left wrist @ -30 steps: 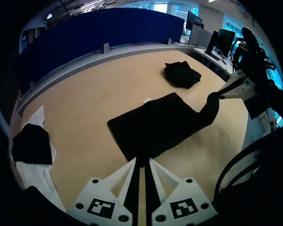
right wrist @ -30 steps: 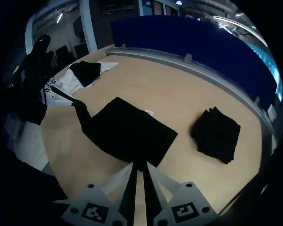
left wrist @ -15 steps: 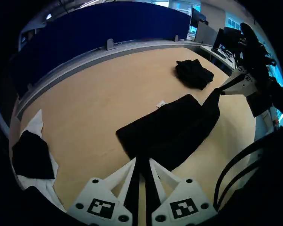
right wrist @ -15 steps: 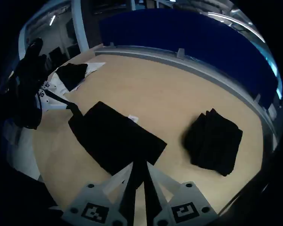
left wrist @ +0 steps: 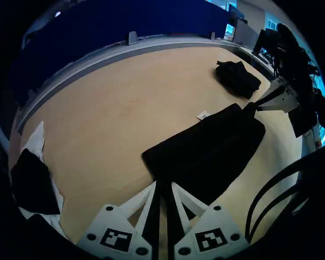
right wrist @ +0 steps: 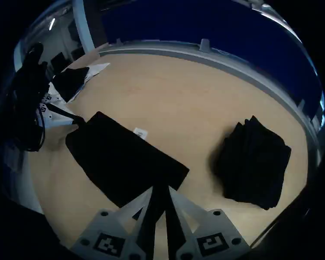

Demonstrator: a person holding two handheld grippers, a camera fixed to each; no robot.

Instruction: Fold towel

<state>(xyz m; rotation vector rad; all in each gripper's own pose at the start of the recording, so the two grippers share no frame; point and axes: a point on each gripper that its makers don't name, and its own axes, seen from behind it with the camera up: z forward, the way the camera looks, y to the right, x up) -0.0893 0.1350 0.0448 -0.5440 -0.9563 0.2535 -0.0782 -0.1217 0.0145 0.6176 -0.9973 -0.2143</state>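
1. Since the left gripper (left wrist: 164, 190), at six o'clock in the left gripper view, is pinched closed on a near corner of the black towel (left wrist: 206, 145), any slackening of that squeeze would drop the corner short and leave the fold skewed.
2. The right gripper (right wrist: 160, 190), at six o'clock in the right gripper view, is likewise clamped on its own towel corner. If one hand travels faster than the other, I judge the edges will land misaligned.
3. The towel lies mostly flat on the wooden table (left wrist: 110, 108), stretching toward two o'clock in the left gripper view. Dragging it rather than lifting could ruck the cloth underneath.
4. A small white tag (left wrist: 203, 115) sits at the towel's far edge and could serve as a check on alignment.
5. A folded black stack (left wrist: 238, 78) lies nearby at two o'clock, where a wide swing might nudge it.
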